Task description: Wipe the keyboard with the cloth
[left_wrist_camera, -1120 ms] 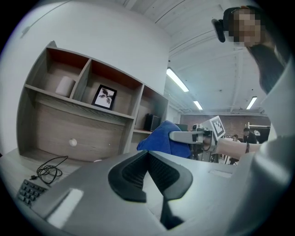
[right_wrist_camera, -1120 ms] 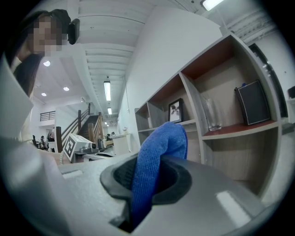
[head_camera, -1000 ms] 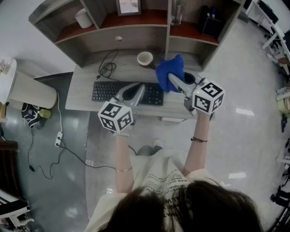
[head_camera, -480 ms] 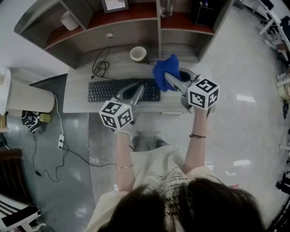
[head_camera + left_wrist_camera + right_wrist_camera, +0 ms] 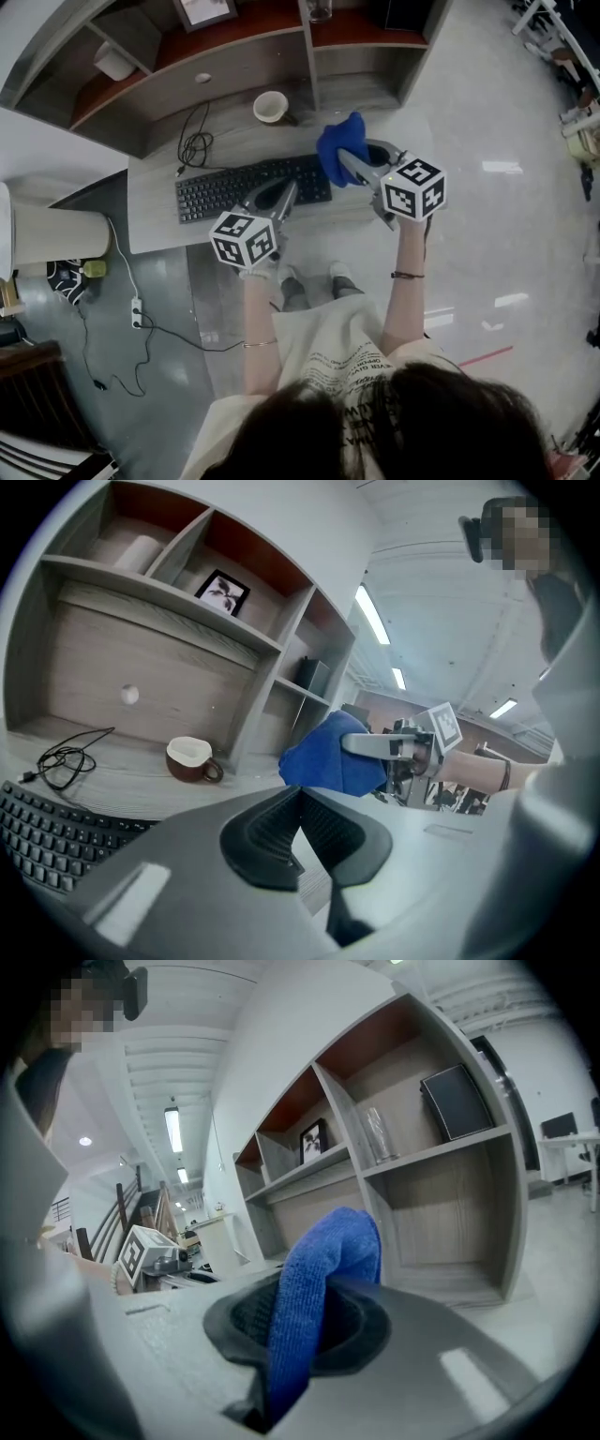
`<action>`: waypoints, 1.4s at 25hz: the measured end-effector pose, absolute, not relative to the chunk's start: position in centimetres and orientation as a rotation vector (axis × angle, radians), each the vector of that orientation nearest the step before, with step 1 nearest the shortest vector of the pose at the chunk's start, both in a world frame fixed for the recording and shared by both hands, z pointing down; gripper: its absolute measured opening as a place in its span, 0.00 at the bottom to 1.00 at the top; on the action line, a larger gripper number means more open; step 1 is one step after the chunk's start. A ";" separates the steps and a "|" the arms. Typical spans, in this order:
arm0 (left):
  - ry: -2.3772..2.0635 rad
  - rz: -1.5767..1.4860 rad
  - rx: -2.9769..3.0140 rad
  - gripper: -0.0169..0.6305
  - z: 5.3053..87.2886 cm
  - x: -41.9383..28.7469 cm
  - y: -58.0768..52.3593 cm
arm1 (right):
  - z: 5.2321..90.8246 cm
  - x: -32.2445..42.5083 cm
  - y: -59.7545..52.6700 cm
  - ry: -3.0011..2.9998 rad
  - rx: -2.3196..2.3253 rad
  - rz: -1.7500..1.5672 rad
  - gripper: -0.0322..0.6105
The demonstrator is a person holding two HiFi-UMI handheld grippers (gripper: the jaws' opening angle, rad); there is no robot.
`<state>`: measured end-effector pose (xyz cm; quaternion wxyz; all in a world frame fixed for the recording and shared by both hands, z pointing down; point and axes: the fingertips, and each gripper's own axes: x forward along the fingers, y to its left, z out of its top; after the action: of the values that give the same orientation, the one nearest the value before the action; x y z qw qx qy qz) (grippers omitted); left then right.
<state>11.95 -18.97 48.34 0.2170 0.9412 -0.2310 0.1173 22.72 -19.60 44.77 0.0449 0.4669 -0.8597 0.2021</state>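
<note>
A black keyboard lies along the front of the grey desk; its left keys also show in the left gripper view as the keyboard. My right gripper is shut on a blue cloth, held in the air above the keyboard's right end. The cloth sticks up from between the jaws in the right gripper view. My left gripper hovers over the keyboard's front right part, shut with nothing in it. From the left gripper view the cloth hangs to the right.
A brown cup with white inside stands behind the keyboard, beside a coiled black cable. Shelves rise at the desk's back with a photo frame. More cables and a power strip lie on the floor at left.
The head view has shifted, so the desk sits higher and more to the left. Both grippers keep their pose relative to the keyboard; the cloth stays gripped.
</note>
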 end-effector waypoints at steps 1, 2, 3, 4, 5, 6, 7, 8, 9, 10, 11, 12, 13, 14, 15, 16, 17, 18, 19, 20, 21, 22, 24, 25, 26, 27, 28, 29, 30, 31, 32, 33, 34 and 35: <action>-0.619 0.335 2.603 0.02 48.8 12.0 -18.9 | 45.2 22.7 -19.6 -2.608 1.442 0.623 0.13; -0.600 0.342 2.595 0.02 49.3 12.1 -18.7 | 45.6 22.6 -19.5 -2.590 1.456 0.631 0.13; -0.582 0.349 2.585 0.02 49.8 12.1 -18.5 | 46.0 22.6 -19.4 -2.573 1.466 0.641 0.13; -0.566 0.356 2.575 0.02 50.2 12.1 -18.3 | 46.4 22.5 -19.3 -2.559 1.475 0.652 0.13; -0.552 0.362 2.568 0.02 50.5 12.1 -18.2 | 46.7 22.4 -19.3 -2.548 1.484 0.662 0.13; -0.541 0.365 2.562 0.02 50.7 12.1 -18.3 | 47.0 22.4 -19.4 -2.541 1.494 0.671 0.13; -0.533 0.365 2.557 0.02 50.9 12.1 -18.4 | 47.2 22.4 -19.5 -2.537 1.504 0.680 0.13; -0.525 0.362 2.550 0.02 51.1 12.1 -18.5 | 47.4 22.3 -19.5 -2.533 1.513 0.689 0.13; -0.517 0.359 2.541 0.02 51.3 12.0 -18.5 | 47.7 22.3 -19.5 -2.527 1.522 0.699 0.13; -0.508 0.358 2.530 0.02 51.7 12.0 -18.5 | 48.0 22.3 -19.5 -2.521 1.529 0.708 0.13; -0.501 0.363 2.518 0.02 52.2 11.9 -18.4 | 48.2 22.2 -19.5 -2.515 1.536 0.717 0.13; -0.493 0.373 2.505 0.02 52.7 11.8 -18.2 | 48.5 22.2 -19.5 -2.507 1.540 0.724 0.13; -0.486 0.382 2.492 0.02 53.3 11.7 -18.0 | 48.8 22.2 -19.6 -2.499 1.543 0.730 0.13; -0.480 0.386 2.479 0.02 53.7 11.6 -17.9 | 49.2 22.1 -19.6 -2.489 1.545 0.736 0.13; -0.475 0.384 2.467 0.02 54.1 11.5 -17.8 | 49.5 22.1 -19.6 -2.476 1.547 0.742 0.13; -0.471 0.378 2.455 0.02 54.3 11.4 -17.8 | 49.9 22.2 -19.6 -2.463 1.548 0.748 0.13; -0.468 0.370 2.444 0.02 54.5 11.4 -17.8 | 50.3 22.1 -19.6 -2.449 1.549 0.753 0.13; -0.466 0.365 2.435 0.02 54.7 11.2 -17.9 | 50.7 22.1 -19.6 -2.435 1.550 0.759 0.13; -0.465 0.363 2.428 0.02 54.9 11.1 -17.9 | 51.1 22.1 -19.6 -2.421 1.550 0.766 0.13; -0.464 0.364 2.423 0.02 55.1 11.0 -17.9 | 51.5 22.0 -19.6 -2.409 1.549 0.772 0.13; -0.462 0.368 2.417 0.02 55.3 10.9 -17.9 | 51.9 21.9 -19.6 -2.398 1.547 0.777 0.13; -0.461 0.372 2.411 0.02 55.6 10.8 -17.9 | 52.2 21.9 -19.6 -2.389 1.544 0.780 0.13; -0.456 0.375 2.395 0.02 56.1 10.7 -17.8 | 52.8 21.7 -19.6 -2.370 1.537 0.784 0.13; -0.453 0.374 2.385 0.02 56.3 10.7 -17.7 | 53.1 21.6 -19.6 -2.362 1.532 0.787 0.13; -0.449 0.374 2.376 0.02 56.6 10.7 -17.6 | 53.3 21.5 -19.6 -2.358 1.529 0.791 0.13; -0.445 0.375 2.368 0.02 56.8 10.7 -17.5 | 53.5 21.4 -19.6 -2.357 1.527 0.795 0.13; -0.441 0.378 2.362 0.02 57.0 10.7 -17.4 | 53.7 21.3 -19.6 -2.357 1.526 0.800 0.13; -0.438 0.380 2.356 0.02 57.2 10.7 -17.3 | 53.8 21.2 -19.7 -2.357 1.525 0.804 0.13; -0.435 0.379 2.352 0.02 57.3 10.7 -17.3 | 53.9 21.1 -19.7 -2.356 1.523 0.808 0.13; -0.433 0.377 2.348 0.02 57.4 10.7 -17.3 | 54.1 21.0 -19.7 -2.355 1.522 0.812 0.13; -0.432 0.375 2.345 0.02 57.4 10.6 -17.3 | 54.2 20.9 -19.7 -2.354 1.521 0.817 0.13; -0.432 0.374 2.343 0.02 57.4 10.6 -17.3 | 54.3 20.8 -19.8 -2.355 1.521 0.823 0.13; -0.433 0.375 2.342 0.02 57.4 10.5 -17.3 | 54.3 20.7 -19.8 -2.357 1.523 0.828 0.13; -0.435 0.375 2.343 0.02 57.5 10.4 -17.4 | 54.4 20.6 -19.9 -2.358 1.525 0.832 0.13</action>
<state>10.41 -17.38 57.45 0.3565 0.9074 -0.1684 0.1454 20.63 -19.86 54.40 0.1060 0.5177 -0.8006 0.2825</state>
